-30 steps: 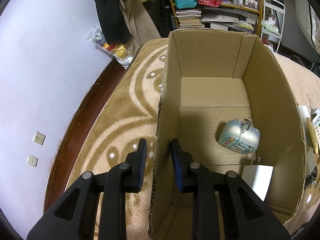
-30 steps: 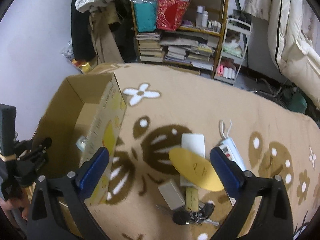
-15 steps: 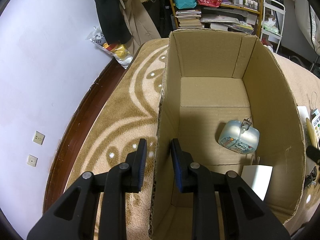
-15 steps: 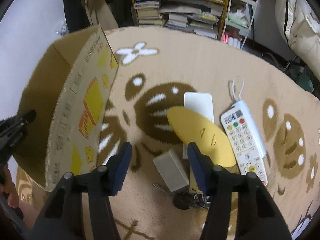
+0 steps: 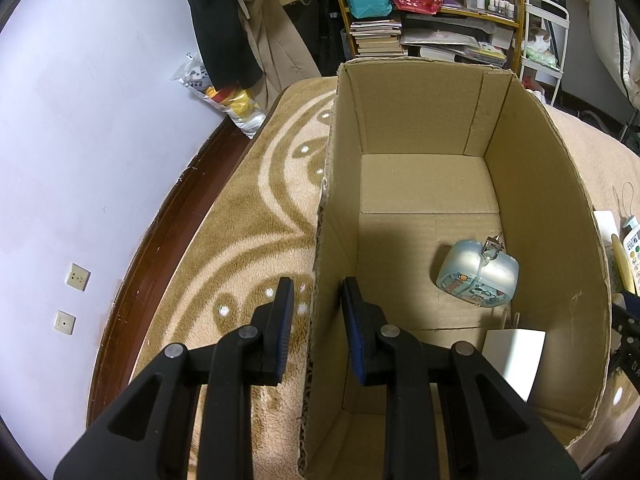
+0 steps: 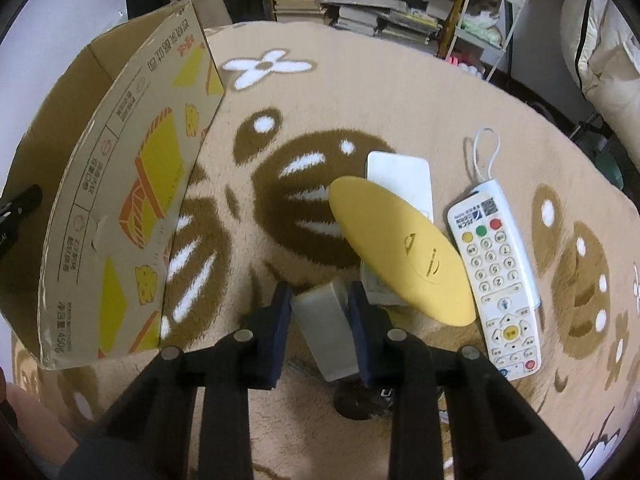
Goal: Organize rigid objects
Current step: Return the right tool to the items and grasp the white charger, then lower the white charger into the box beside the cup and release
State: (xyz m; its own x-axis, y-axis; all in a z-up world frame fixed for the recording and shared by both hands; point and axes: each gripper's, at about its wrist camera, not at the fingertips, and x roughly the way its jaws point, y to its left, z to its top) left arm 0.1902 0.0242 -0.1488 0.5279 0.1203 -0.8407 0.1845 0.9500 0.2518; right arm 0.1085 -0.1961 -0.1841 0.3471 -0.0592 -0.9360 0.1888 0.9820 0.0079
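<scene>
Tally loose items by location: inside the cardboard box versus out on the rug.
Inside the brown cardboard box: 2, namely the pale blue translucent plastic case and the white flat card.
On the beige patterned rug: 5, namely the grey rectangular block, yellow oval plastic piece, white remote control, white flat rectangular device, dark key bunch.
Total: 7.

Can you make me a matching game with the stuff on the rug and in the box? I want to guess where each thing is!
Things:
1. grey block
2. pale blue pouch
3. remote control
4. yellow oval thing

Places:
A. inside the cardboard box
B. leaning on the white flat box
C. between the fingers of the right gripper
D. flat on the rug, furthest to the right

Pairs: 1-C, 2-A, 3-D, 4-B
</scene>
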